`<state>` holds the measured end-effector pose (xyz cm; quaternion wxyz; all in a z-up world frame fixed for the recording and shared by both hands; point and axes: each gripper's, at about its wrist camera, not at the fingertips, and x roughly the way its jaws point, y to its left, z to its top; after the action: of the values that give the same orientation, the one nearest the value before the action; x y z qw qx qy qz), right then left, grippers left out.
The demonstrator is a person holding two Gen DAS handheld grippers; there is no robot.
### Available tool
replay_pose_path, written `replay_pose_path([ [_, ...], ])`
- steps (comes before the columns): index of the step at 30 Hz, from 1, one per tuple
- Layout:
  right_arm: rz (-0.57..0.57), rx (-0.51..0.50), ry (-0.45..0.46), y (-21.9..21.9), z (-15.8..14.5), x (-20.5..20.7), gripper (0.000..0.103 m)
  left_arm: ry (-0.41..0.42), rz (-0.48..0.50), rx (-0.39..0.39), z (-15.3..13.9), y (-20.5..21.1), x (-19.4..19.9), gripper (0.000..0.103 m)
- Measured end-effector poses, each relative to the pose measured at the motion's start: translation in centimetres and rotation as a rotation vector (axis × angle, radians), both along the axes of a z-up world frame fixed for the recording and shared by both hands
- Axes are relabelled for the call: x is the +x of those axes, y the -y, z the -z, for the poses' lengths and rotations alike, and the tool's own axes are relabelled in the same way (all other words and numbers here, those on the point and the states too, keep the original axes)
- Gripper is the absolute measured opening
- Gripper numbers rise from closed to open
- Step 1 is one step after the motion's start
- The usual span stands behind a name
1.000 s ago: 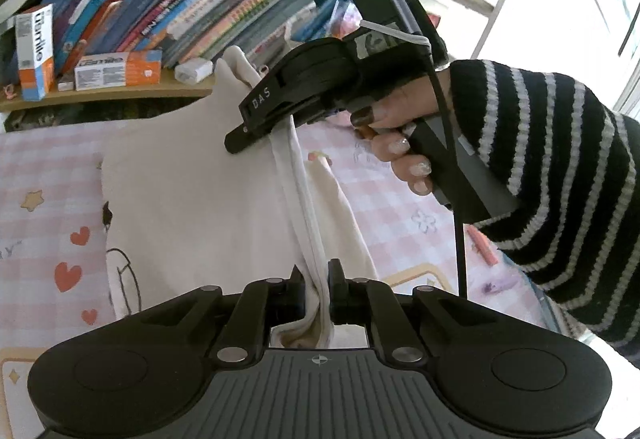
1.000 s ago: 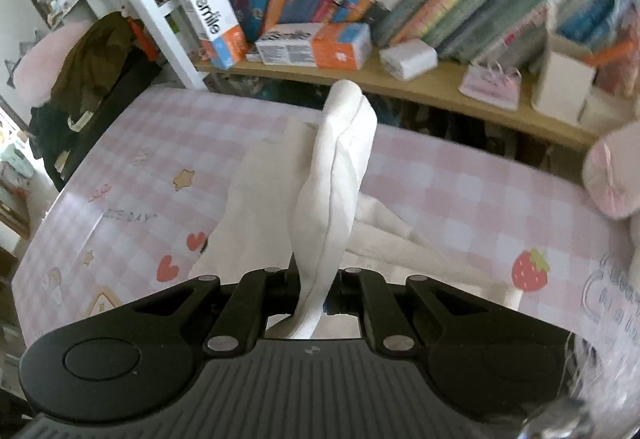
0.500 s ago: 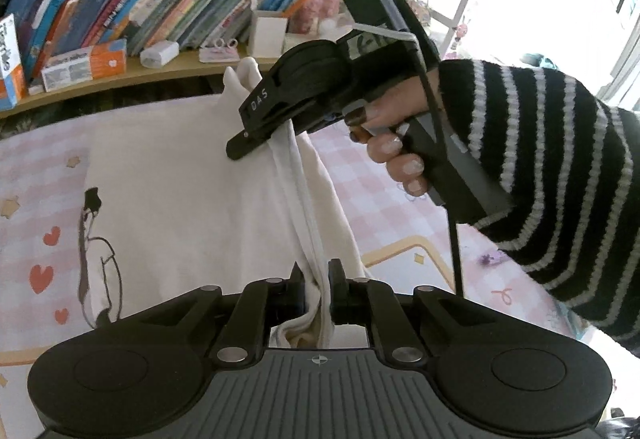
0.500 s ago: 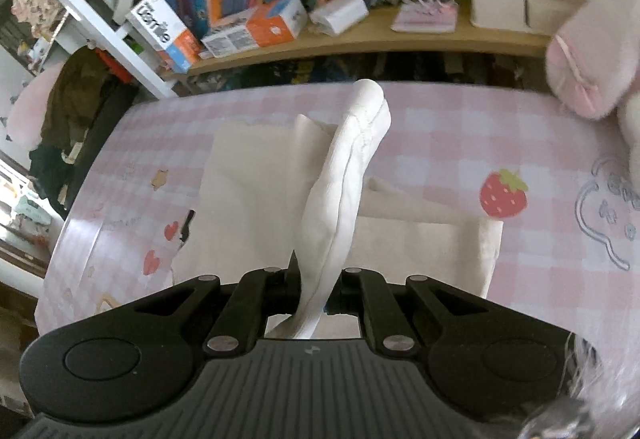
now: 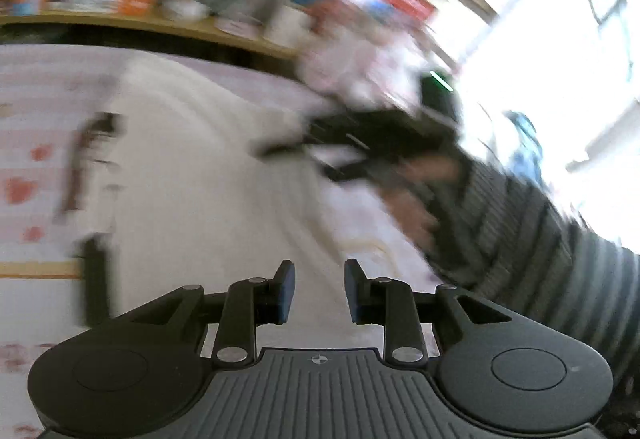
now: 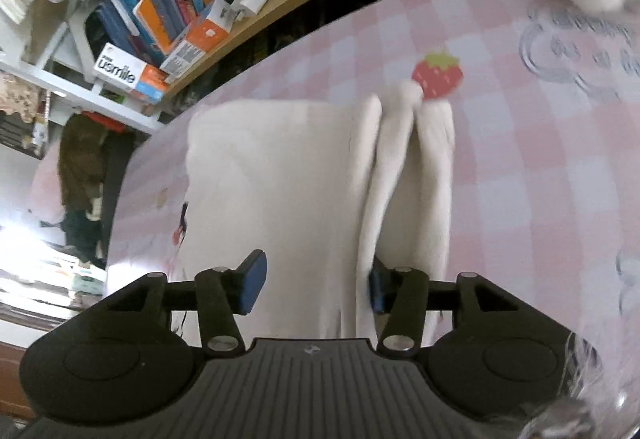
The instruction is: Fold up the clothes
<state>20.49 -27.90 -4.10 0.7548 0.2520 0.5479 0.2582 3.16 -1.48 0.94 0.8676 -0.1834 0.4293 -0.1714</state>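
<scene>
One cream garment (image 6: 280, 175) lay on one pink checked tablecloth (image 6: 520, 167). Two grippers were there, left (image 5: 319, 289) and right (image 6: 316, 281). One strawberry print (image 6: 438, 75), one boxed "usmile" carton (image 6: 128, 73) far left; books too many to count.

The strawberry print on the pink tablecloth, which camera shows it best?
The right wrist view: the strawberry print is sharp and unobstructed just beyond the white garment. The left wrist view is heavily motion-blurred and shows no strawberry.
</scene>
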Motion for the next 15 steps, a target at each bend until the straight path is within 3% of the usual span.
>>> replay_pose_path([
  [7,-0.017,0.035,-0.003,1.9,0.0,-5.5,0.049,-0.005,-0.204,0.063,-0.5,-4.4,-1.6,0.027],
  [15,0.038,0.02,0.061,3.2,-1.1,-10.5,0.049,-0.017,-0.195,0.071,0.0,-5.1,-3.1,0.027],
])
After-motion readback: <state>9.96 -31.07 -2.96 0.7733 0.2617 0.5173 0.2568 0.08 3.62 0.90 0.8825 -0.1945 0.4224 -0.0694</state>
